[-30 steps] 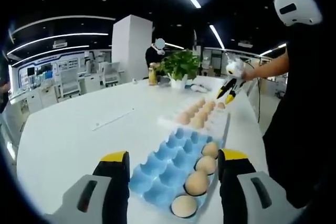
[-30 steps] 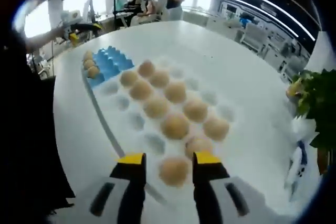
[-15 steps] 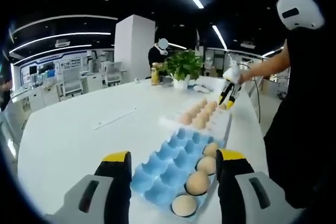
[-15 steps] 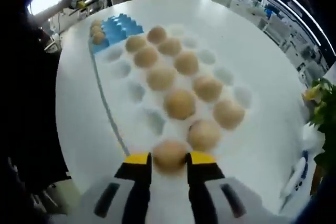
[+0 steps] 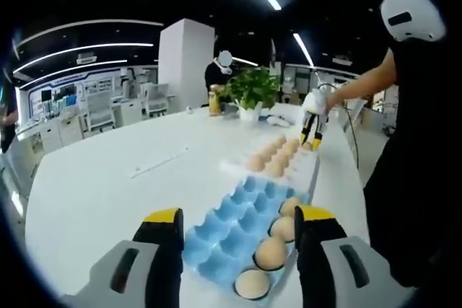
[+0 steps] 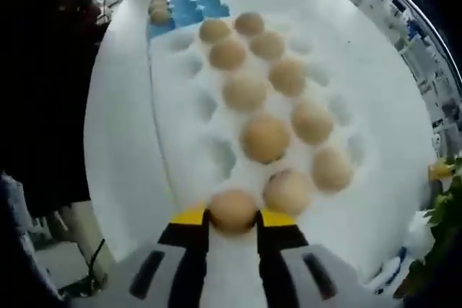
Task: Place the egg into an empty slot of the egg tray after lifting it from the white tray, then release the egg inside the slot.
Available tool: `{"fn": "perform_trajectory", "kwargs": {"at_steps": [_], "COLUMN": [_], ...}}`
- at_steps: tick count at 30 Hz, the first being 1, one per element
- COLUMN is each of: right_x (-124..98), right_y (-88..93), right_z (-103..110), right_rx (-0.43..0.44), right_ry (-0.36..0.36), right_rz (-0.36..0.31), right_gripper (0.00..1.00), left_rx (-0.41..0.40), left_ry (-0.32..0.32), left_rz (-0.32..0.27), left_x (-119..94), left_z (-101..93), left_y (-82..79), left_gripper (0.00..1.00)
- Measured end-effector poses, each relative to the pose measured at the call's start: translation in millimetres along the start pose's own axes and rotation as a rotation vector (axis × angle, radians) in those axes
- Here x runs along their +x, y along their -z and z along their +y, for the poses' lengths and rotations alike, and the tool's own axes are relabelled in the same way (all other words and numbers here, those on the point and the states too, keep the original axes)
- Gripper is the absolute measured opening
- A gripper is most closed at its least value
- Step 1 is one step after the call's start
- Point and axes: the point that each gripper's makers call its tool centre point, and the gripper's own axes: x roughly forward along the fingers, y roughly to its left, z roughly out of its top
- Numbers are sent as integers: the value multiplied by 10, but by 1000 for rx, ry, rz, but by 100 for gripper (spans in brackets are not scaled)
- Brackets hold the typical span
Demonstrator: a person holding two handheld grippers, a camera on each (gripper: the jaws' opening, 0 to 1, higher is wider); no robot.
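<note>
**Egg pinched at white tray edge**

R gripper (image 6: pixel 232 216): jaws closed onto egg (image 6: pixel 232 209), near end of white tray (image 6: pixel 189 151). Light, brittle, smooth; hold across its middle, gentle squeeze. L gripper (image 5: pixel 238 223): wide open, empty, over blue egg tray (image 5: pixel 227 230).

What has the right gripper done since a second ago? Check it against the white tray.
Yes. The right gripper has moved in toward the white tray and now has its tips on either side of the nearest egg.
</note>
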Motion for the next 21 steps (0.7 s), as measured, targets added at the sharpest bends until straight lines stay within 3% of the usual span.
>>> {"fn": "perform_trajectory", "kwargs": {"at_steps": [2, 5, 7, 15, 21], "right_x": [21, 23, 2, -276, -472], "right_y": [12, 11, 14, -90, -162], "right_z": [-12, -22, -37, -34, -29], "right_rx": [-28, 15, 76, 144, 162], "right_ry": [-5, 31, 34, 100, 134], "right_rz": [23, 54, 11, -137, -173], "right_gripper": [27, 25, 24, 24, 24], "left_rx": [-1, -2, -7, -4, 1], "left_ry": [-2, -12, -14, -24, -28], "left_rz": [-7, -5, -15, -13, -10], "left_x": [-6, -12, -17, -50, -70], "left_z": [-2, 30, 29, 66, 78], "left_y": [-5, 30, 29, 36, 33], "left_gripper": [62, 62, 61, 60, 60]}}
